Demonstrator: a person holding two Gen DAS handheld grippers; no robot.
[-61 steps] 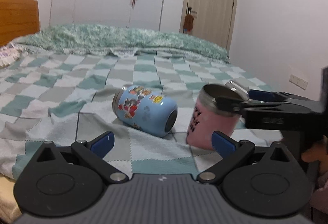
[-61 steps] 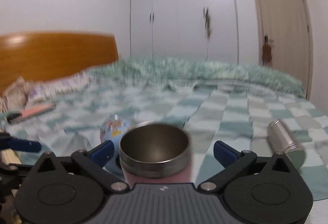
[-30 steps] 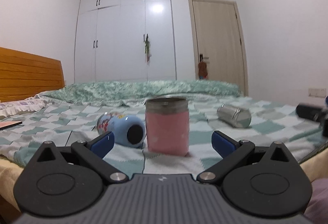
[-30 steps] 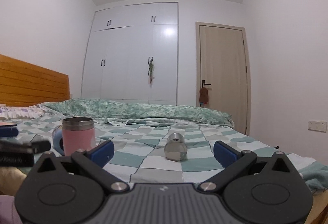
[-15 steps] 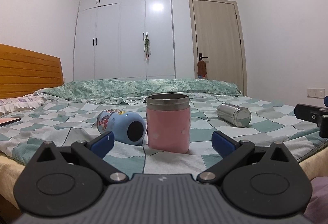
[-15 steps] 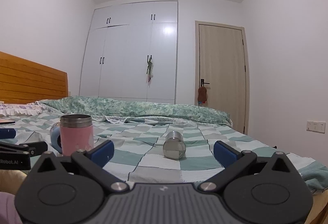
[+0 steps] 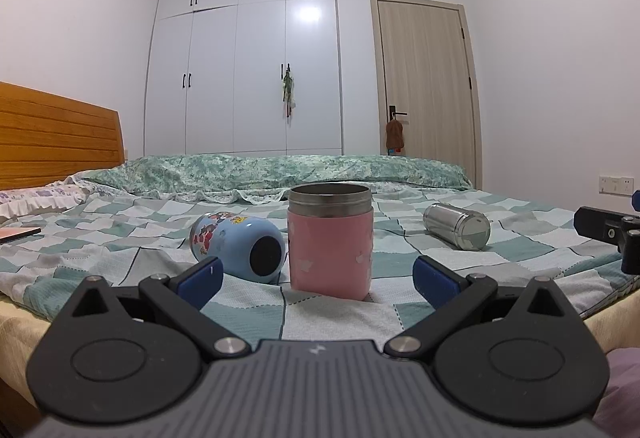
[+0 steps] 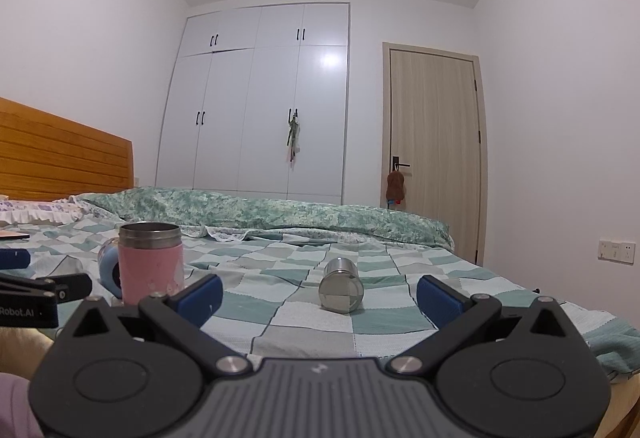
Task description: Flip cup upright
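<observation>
Already upright: pink cup (image 7: 330, 246) stands on the checked bedspread (image 7: 120, 234), steel rim up. Touching or just beside it, the blue cup (image 7: 240, 240) lies on its side; steel cup (image 7: 458, 225) lies well apart. Left gripper (image 7: 316, 278) and right gripper (image 8: 319, 294) both spread, empty. Cups look rigid, light, slick-walled; likely roll on soft bedding, so pinch mid-body.

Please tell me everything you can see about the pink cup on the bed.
The pink cup stands upright on the checked bedspread, mouth up and open, with no lid. Its body is matte pink with faint pale flower marks; the top is a bare steel band with a threaded-looking rim. No gripper touches it. The blue cup lies on its side close on its left; whether they touch is unclear. The right wrist view shows it standing the same way.
</observation>
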